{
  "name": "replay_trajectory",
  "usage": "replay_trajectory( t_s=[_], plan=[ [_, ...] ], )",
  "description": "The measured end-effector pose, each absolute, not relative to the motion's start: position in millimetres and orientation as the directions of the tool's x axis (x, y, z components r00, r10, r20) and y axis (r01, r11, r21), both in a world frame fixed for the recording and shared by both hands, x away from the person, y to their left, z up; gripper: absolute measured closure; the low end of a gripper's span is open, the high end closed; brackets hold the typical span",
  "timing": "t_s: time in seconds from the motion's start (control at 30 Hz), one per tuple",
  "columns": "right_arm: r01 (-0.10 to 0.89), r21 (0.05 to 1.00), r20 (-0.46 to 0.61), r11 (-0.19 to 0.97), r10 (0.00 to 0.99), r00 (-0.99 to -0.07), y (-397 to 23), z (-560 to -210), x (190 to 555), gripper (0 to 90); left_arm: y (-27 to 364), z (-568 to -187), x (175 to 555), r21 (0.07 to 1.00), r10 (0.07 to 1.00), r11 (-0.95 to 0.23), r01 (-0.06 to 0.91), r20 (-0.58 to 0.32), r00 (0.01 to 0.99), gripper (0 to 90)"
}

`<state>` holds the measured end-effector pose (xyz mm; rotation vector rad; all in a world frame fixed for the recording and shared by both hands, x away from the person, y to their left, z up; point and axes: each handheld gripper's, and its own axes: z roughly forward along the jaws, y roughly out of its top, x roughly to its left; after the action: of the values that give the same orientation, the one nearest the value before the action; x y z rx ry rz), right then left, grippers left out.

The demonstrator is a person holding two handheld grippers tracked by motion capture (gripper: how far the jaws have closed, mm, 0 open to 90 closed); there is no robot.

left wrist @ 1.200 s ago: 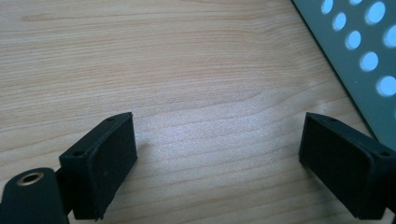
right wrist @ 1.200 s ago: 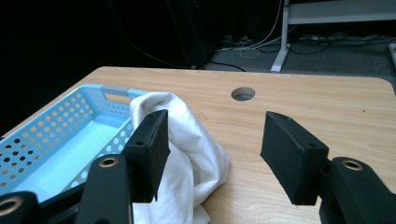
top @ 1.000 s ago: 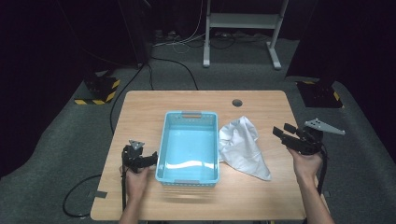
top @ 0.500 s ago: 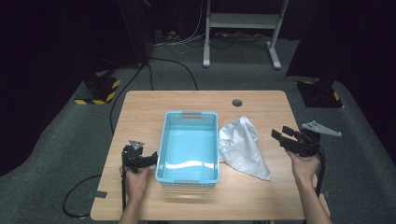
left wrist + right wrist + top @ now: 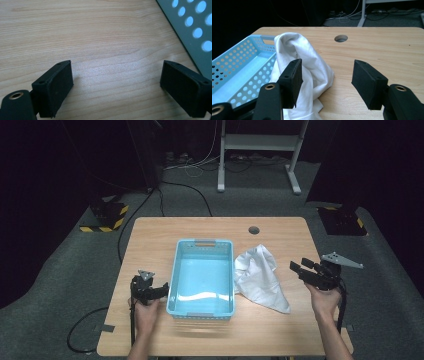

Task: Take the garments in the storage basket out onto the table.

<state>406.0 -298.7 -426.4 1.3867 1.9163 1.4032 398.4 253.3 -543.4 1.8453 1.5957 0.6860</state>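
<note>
High view: a light-blue perforated basket (image 5: 204, 280) sits in the middle of the wooden desk (image 5: 280, 227), empty inside, and a crumpled white cloth (image 5: 260, 277) lies just beside it on the right, one edge touching or nearly touching the basket's wall. That pairing suggests the cloth is meant to go into the basket, and it is not in there yet. The left gripper (image 5: 150, 291) rests low beside the basket's near left corner, probably placed to steady the basket if it slides. The right gripper (image 5: 311, 272) hangs off the desk's right side, aimed leftward toward the cloth but apart from it.

In the right gripper view, the cloth (image 5: 307, 67) rises in a soft heap against the basket (image 5: 242, 70), ahead of and to the left of the right gripper (image 5: 325, 80). Its fingers (image 5: 367, 82) stand about half open with only bare desk (image 5: 387, 47) between them; the left finger overlaps the cloth in the picture, though I cannot tell that it touches.

In the left gripper view, the left gripper (image 5: 117, 85) looks down on plain wood (image 5: 87, 37), its fingers (image 5: 57, 85) spread wide, holding nothing. The basket's holed wall (image 5: 195, 27) runs close past the right finger, and whether they touch I cannot tell.
</note>
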Motion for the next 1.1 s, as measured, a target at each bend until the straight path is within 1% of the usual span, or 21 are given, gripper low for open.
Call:
replay_trajectory(
  t_s=[1.1],
  plan=[
    [0.528,0.849,0.243,0.016,0.876,-0.418,-294.8,-452.0,406.5,40.9,253.3,-543.4,398.4,0.726,0.989,-0.099,0.68,0.0,0.145,11.2]
  ],
)
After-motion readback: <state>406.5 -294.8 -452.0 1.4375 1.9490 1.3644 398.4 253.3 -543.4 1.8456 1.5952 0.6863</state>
